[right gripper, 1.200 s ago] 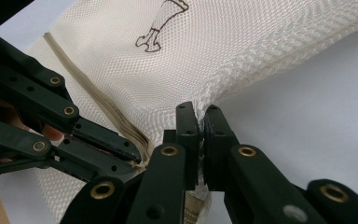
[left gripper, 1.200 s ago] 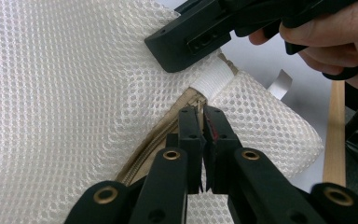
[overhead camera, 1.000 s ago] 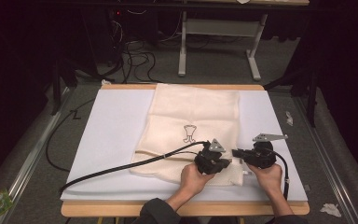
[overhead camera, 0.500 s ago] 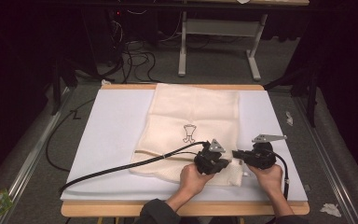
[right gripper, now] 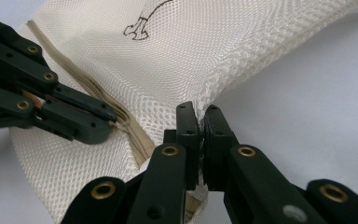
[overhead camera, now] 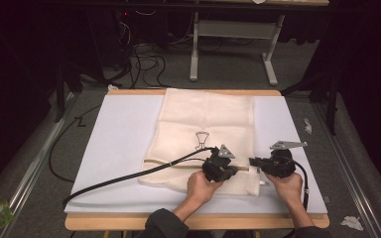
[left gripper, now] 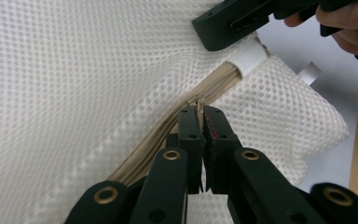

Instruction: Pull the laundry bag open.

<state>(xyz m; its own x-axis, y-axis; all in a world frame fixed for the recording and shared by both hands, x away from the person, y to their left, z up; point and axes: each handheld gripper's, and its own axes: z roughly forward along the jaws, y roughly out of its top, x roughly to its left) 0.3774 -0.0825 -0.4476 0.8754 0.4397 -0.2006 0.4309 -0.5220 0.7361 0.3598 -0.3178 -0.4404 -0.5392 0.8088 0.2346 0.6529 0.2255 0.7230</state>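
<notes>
A cream mesh bag (overhead camera: 206, 124) with a small black drawing lies flat on the white mat (overhead camera: 119, 148). A beige zipper (left gripper: 158, 135) runs across its near end. My left gripper (left gripper: 200, 112) is shut on the zipper's pull, jaws pointing right in the high view (overhead camera: 238, 169). My right gripper (right gripper: 199, 112) is shut on the bag's mesh edge beside the zipper's end, facing the left one (overhead camera: 254, 162). The two sets of jaws stand a short way apart. A white tab (left gripper: 251, 58) shows at the zipper's end.
The mat covers a wooden table whose front edge (overhead camera: 198, 222) runs below my hands. A black cable (overhead camera: 129, 176) trails left from the left gripper across the mat. Desk legs (overhead camera: 193, 54) and cables stand beyond the table. Paper scraps (overhead camera: 351, 222) lie on the floor at right.
</notes>
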